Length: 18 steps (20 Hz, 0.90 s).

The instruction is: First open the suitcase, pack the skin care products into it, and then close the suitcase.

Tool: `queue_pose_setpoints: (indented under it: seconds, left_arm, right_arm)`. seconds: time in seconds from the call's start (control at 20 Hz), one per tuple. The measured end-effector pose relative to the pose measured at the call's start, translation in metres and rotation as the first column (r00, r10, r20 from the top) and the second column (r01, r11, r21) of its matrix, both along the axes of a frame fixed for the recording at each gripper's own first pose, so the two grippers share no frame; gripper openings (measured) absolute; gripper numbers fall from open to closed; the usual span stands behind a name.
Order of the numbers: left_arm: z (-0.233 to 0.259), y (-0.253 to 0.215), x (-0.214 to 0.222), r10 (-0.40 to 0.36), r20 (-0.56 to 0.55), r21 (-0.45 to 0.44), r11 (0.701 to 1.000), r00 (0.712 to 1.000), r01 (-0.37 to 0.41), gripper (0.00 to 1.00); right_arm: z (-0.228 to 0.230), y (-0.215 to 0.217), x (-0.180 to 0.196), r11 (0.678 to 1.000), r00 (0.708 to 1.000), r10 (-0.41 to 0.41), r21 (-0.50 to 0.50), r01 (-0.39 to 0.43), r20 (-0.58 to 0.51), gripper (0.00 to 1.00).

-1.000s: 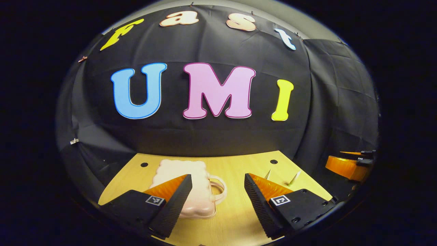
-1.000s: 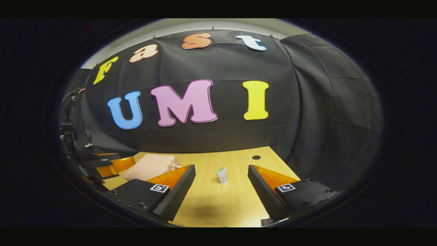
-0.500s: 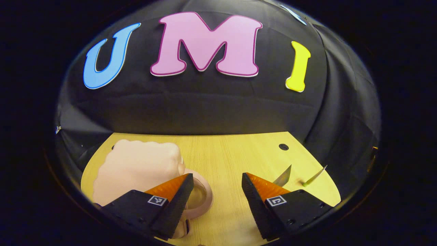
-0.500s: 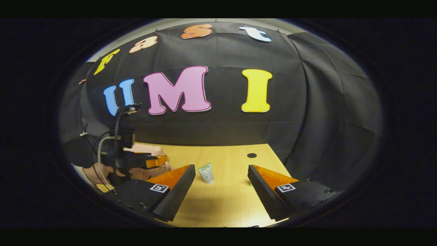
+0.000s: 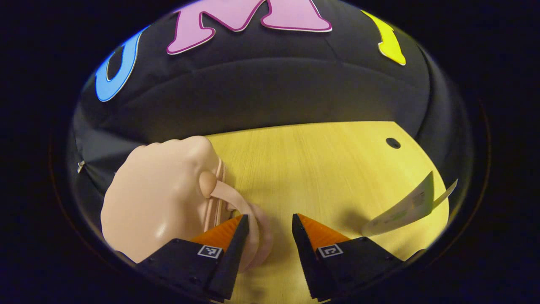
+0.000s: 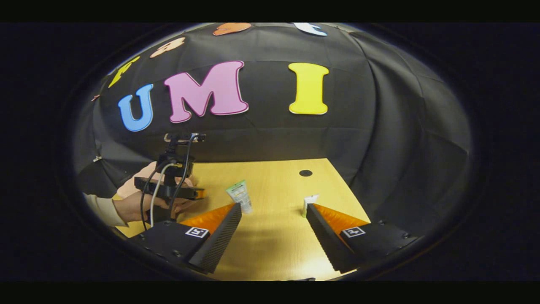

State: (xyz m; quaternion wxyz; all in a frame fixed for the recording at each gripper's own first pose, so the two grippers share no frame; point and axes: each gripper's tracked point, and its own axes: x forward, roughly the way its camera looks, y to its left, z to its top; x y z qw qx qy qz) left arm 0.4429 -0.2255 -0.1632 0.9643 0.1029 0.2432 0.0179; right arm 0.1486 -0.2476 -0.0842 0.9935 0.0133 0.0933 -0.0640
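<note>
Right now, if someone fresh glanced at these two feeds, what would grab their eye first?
The pale pink suitcase, closed, bulks large at the left of the wooden table in the left gripper view, its looped handle lying against the left claw, which is open. In the right gripper view, two skin care tubes stand upright ahead of the open right claw: a green-and-white tube and a smaller white tube.

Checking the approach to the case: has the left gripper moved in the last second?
Yes. The left gripper has moved forward and down toward the pink suitcase; against the wooden table, the case's handle now sits at its open fingers.
</note>
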Motion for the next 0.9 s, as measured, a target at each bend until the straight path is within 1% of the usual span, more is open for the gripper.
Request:
queue_pose_setpoints:
  seconds: [0.05,0.1,0.15,0.2,0.25,0.3,0.35,0.4,0.5,0.55,0.7,0.8,0.9]
  left_arm:
    - [-0.007,0.006,0.000,0.024,-0.029,0.028,0.999,0.999,-0.023,0.64]
    - [-0.011,0.008,0.000,0.032,-0.037,0.036,0.999,0.999,-0.031,0.58]
    - [-0.010,0.007,0.001,0.029,-0.034,0.035,0.999,0.999,-0.028,0.55]
    - [-0.008,0.006,0.001,0.024,-0.029,0.037,0.999,0.999,-0.023,0.55]
    - [-0.009,0.009,0.002,0.038,-0.033,0.057,0.998,0.999,-0.036,0.53]
    - [-0.011,0.019,0.001,0.076,-0.040,0.104,0.992,0.996,-0.071,0.48]
    - [-0.013,0.023,0.001,0.092,-0.055,0.116,0.990,0.994,-0.086,0.39]
    - [-0.018,0.027,0.004,0.112,-0.053,0.122,0.987,0.992,-0.104,0.25]
    - [-0.016,0.026,0.001,0.117,-0.057,0.114,0.987,0.991,-0.110,0.21]
    - [-0.015,0.023,0.000,0.114,-0.050,0.101,0.989,0.992,-0.109,0.21]
    - [-0.025,0.027,-0.003,0.157,-0.075,0.119,0.982,0.985,-0.147,0.21]
    - [-0.026,0.029,-0.002,0.173,-0.068,0.088,0.982,0.983,-0.166,0.18]
    - [-0.027,0.031,-0.002,0.188,-0.066,0.090,0.979,0.980,-0.182,0.18]
  right_arm:
    - [0.001,-0.004,0.001,1.000,1.000,-0.010,0.001,0.010,0.002,0.98]
    - [0.001,-0.008,0.001,1.000,1.000,-0.017,0.002,0.017,0.003,0.98]
    - [0.000,-0.011,0.001,1.000,1.000,-0.023,0.005,0.023,0.003,0.98]
    - [-0.001,-0.011,0.002,1.000,1.000,-0.025,0.011,0.025,0.001,0.98]
    - [-0.004,-0.011,0.001,1.000,1.000,-0.024,0.016,0.024,-0.005,0.98]
    - [-0.005,-0.010,0.002,1.000,1.000,-0.020,0.021,0.020,-0.011,0.98]
    - [-0.007,-0.008,0.001,1.000,1.000,-0.013,0.025,0.013,-0.014,0.98]
    - [-0.006,-0.006,0.001,1.000,1.000,-0.008,0.027,0.009,-0.014,0.98]
    - [-0.003,-0.001,-0.001,0.999,1.000,0.007,0.034,-0.007,-0.010,0.98]
    - [-0.003,0.002,-0.003,0.999,1.000,0.015,0.037,-0.015,-0.008,0.98]
    - [-0.006,0.008,-0.006,0.999,0.999,0.038,0.037,-0.037,-0.018,0.98]
    - [-0.005,0.008,-0.007,0.998,0.999,0.045,0.043,-0.044,-0.021,0.98]
    - [-0.002,0.006,-0.010,0.998,0.999,0.039,0.052,-0.038,-0.015,0.98]
